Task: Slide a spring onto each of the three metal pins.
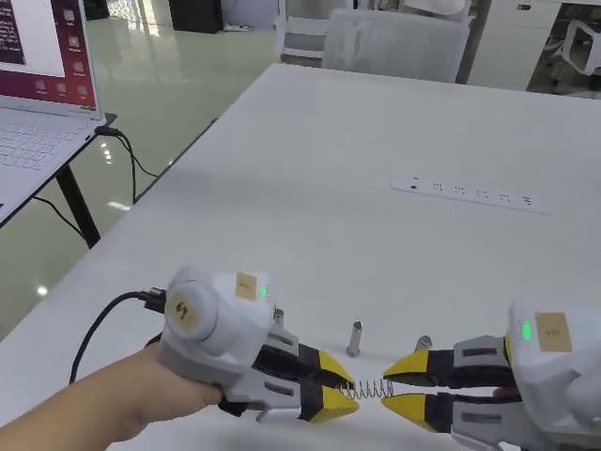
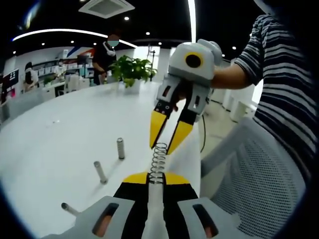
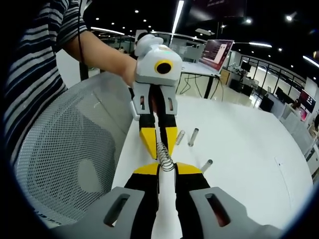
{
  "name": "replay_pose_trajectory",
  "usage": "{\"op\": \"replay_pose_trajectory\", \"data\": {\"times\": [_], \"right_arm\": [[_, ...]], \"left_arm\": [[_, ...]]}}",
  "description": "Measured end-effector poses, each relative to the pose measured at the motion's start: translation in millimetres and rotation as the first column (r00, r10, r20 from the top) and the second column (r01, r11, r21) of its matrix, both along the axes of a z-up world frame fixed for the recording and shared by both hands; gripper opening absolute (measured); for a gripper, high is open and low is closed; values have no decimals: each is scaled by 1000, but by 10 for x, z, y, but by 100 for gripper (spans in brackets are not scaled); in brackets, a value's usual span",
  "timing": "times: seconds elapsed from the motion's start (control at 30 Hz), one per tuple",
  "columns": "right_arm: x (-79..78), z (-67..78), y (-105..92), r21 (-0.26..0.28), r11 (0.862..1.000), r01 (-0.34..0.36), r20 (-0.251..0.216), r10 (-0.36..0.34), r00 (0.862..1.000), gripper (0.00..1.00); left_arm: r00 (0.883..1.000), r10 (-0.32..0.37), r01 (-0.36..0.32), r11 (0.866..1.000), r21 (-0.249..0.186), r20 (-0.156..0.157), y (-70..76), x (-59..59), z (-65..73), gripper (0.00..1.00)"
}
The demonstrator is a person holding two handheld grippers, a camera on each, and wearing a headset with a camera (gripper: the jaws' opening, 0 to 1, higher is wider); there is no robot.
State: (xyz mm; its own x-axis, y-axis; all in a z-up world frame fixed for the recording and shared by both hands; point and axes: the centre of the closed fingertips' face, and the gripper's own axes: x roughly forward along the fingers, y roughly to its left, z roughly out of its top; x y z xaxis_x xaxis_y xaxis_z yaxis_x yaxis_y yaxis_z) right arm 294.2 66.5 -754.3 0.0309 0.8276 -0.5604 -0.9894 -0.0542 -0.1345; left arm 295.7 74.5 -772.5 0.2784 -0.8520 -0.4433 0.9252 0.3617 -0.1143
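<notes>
1. The left claw [image 1: 351, 392] is closed on one end of a thin coiled metal spring [image 1: 369, 387], holding it level above the white bench [image 1: 376, 141] at its near edge.
2. The right claw [image 1: 385, 385] has its yellow tips at the spring's other end, slightly apart; whether it pinches the spring cannot be told.
3. Three short upright metal pins [image 1: 355, 338] stand just behind the claws, near that edge.

The fingers [image 1: 331, 369] are black with yellow tips, the spring [image 1: 372, 387] silver.

White surface [image 1: 376, 169]: power strip [image 1: 470, 194] flat toward the far side, three metal pins [image 1: 355, 338] standing near the front edge, well apart from it.
</notes>
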Motion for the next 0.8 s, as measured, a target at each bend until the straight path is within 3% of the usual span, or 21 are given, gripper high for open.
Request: {"op": "replay_pose_trajectory", "data": {"times": [0.23,0.57,0.8], "right_arm": [[-1,111,84,11,1000,7,11,-7,1000,8],[-5,298,239,53,993,102,-9,-102,995,8],[-19,353,394,58,991,119,49,-122,991,8]], "left_arm": [[1000,7,-7,1000,-13,1,57,37,52,2],[999,-44,45,998,-35,4,48,60,79,2],[998,-60,61,997,-39,19,27,85,76,2]]}}
